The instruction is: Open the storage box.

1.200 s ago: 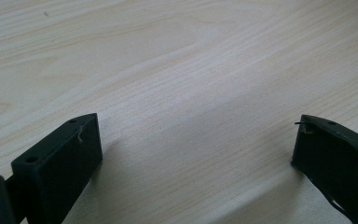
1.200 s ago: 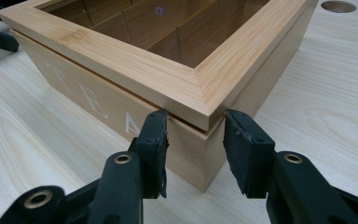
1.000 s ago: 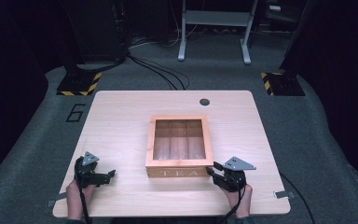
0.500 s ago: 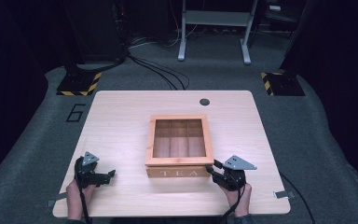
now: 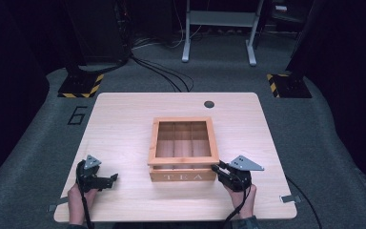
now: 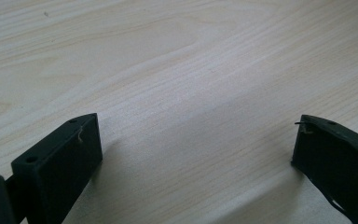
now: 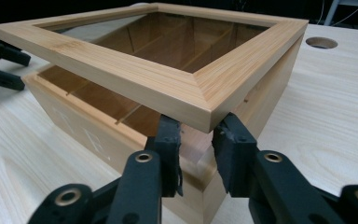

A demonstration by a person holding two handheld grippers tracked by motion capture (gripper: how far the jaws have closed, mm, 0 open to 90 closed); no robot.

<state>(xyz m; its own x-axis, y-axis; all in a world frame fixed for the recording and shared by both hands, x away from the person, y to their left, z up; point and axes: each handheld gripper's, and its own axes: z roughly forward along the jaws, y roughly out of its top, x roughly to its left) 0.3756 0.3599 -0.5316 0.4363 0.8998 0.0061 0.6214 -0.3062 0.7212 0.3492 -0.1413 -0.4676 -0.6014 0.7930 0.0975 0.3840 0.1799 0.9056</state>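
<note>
Currently right gripper (image 7: 196,140), jaws slightly parted, is prying lid (image 7: 158,60) off tea box (image 5: 183,175); keep lifting straight. Left gripper (image 6: 196,149) is idling wide open.

Black hand-held grippers (image 5: 218,168), grey 3-cornered plates, trailing blk cables.

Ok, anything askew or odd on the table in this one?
Only the tea box: its framed lid sits tilted, front edge lifted off the base, with the right gripper under its corner. Nothing spilled or damaged.
</note>
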